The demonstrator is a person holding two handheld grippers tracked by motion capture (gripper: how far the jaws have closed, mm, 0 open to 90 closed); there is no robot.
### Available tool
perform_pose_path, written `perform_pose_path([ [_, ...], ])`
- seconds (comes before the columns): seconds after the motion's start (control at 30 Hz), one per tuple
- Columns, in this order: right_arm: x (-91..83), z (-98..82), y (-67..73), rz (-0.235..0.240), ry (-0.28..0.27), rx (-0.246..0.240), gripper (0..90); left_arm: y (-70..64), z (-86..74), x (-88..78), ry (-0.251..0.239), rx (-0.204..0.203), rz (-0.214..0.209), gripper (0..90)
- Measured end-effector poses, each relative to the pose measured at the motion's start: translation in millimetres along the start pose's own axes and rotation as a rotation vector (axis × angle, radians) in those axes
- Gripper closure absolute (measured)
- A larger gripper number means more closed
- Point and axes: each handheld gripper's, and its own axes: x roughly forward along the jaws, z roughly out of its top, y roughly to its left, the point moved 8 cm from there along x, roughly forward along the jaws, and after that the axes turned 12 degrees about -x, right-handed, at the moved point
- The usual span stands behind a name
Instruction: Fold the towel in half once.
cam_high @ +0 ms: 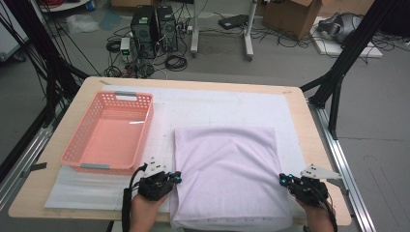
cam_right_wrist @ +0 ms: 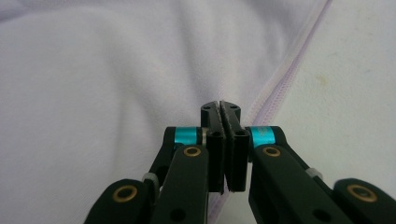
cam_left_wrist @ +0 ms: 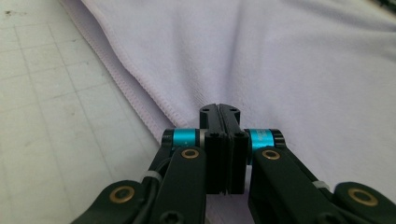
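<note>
**Both hand-held grippers pinched at the side edges of a folded lilac cloth**

Hidden or cut off: the near edge of the cloth [cam_high: 226, 174] runs out of the bottom of the high view, so its front corners can't be seen. The person's forearms are cut off there too; just hands and cables show. In both gripper views the jaw tips cover the exact spot where they meet the fabric, so how much cloth sits between them is hard to make out.

Containers: a pink plastic basket [cam_high: 72, 151] stands at the left of the surface [cam_high: 295, 104], on the white mat [cam_high: 87, 191], just beside the cloth's left edge. Nothing lies inside it.

Cloth and grippers: the cloth lies flat, folded to a rough rectangle, in the middle-right of the surface on the mat. The left hand-held gripper [cam_high: 177, 178] is at the cloth's left edge near the front, jaws pressed together; in the left gripper view [cam_left_wrist: 219, 108] the tips sit on fabric just inside the stitched hem, with creases radiating from them. The right hand-held gripper [cam_high: 281, 179] is at the right edge, jaws likewise together; in the right gripper view [cam_right_wrist: 220, 106] the tips bite right at the hem, mat to one side.
</note>
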Motion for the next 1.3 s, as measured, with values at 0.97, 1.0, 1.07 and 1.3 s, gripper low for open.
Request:
perform_pose_path([
  [0.97, 5.7, 22.3, -24.6, -0.005, -0.051, -0.014, 74.3, 10.0, 43.8, 25.9, -0.008, 0.002, -0.072, 61.5],
  [1.0, 12.6, 25.3, -27.7, -0.003, -0.047, -0.019, 74.5, 13.1, 46.8, 31.1, -0.003, 0.000, -0.067, 61.5],
  [1.07, 26.1, 30.7, -33.2, -0.001, -0.033, -0.019, 74.8, 20.8, 51.7, 40.8, -0.002, -0.013, -0.038, 61.4],
  [1.3, 76.2, 46.0, -56.1, -0.019, 0.016, -0.018, 78.9, 39.0, 65.9, 64.7, 0.006, -0.017, 0.045, 63.2],
])
